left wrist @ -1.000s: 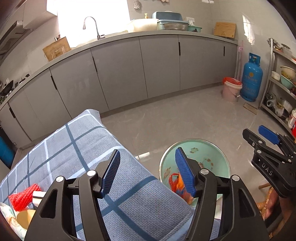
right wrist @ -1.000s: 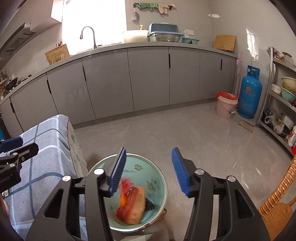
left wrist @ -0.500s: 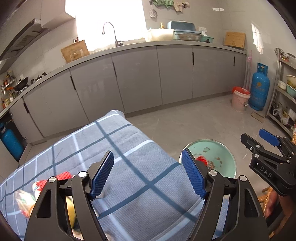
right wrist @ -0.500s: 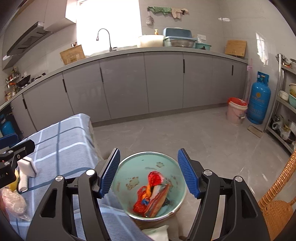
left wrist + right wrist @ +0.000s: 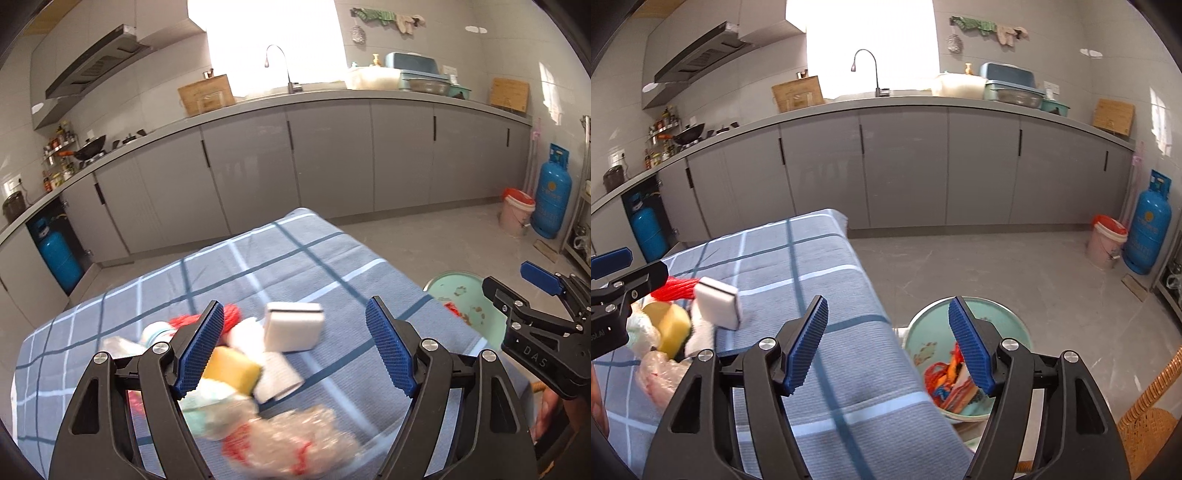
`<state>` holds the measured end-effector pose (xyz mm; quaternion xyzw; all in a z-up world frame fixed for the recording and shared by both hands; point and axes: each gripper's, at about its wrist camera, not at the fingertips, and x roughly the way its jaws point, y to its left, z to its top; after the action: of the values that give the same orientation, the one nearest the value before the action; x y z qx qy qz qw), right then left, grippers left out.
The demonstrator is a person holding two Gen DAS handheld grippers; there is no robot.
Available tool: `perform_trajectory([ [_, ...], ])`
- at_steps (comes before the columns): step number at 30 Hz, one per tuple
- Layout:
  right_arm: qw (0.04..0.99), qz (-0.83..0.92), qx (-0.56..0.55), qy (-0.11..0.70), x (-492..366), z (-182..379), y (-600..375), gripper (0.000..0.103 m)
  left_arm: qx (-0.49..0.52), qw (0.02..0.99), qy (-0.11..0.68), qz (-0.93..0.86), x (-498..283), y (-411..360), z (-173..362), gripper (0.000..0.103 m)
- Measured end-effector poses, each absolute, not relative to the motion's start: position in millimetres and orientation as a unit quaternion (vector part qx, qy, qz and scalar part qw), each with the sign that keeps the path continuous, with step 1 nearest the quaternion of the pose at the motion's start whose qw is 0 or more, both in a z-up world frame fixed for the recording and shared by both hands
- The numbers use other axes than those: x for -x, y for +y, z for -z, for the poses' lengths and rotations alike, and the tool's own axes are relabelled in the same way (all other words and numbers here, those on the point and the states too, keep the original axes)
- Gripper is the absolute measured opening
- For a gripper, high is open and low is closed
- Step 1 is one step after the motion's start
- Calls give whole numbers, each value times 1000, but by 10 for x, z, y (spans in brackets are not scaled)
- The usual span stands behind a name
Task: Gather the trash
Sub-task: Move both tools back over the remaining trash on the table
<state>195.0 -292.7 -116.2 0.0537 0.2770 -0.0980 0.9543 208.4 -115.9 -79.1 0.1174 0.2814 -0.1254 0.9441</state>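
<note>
Left wrist view: crinkled plastic wrap (image 5: 295, 439) near the bottom edge is motion-blurred; its contents cannot be made out. The left gripper's (image 5: 293, 350) left finger (image 5: 199, 350) hides part of the red mesh (image 5: 231, 314) and part of the yellow sponge (image 5: 231, 369). The table edge and the right gripper (image 5: 546, 332) cover part of the green bin (image 5: 458, 291).

Right wrist view: the right finger (image 5: 967, 349) hides part of the orange trash (image 5: 942, 373) in the bin; items there are too tangled to tell apart. The wicker chair (image 5: 1148, 410) is cut off at the frame edge. Counter bottles (image 5: 661, 125) are too small to identify.
</note>
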Motion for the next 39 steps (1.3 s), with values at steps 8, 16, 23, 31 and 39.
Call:
perform_trajectory([
  [8,957,60,-38,280,-1945,1143,-2514,69,-121,951,280,54,-1950,-459,748,83],
  [16,959,7,-22,282,-1926,1118,-2032,77,-111,943,314,4,-1931,63,946,84],
  [23,955,-42,4,292,-1914,1176,-1567,84,-94,939,331,-27,-1957,284,1077,92],
  [31,944,-76,21,319,-1945,1336,-1315,84,-78,936,341,-38,-1973,448,1150,92],
  [39,929,-104,21,355,-1991,1535,-1249,82,-65,934,351,-36,-1995,452,1211,92],
])
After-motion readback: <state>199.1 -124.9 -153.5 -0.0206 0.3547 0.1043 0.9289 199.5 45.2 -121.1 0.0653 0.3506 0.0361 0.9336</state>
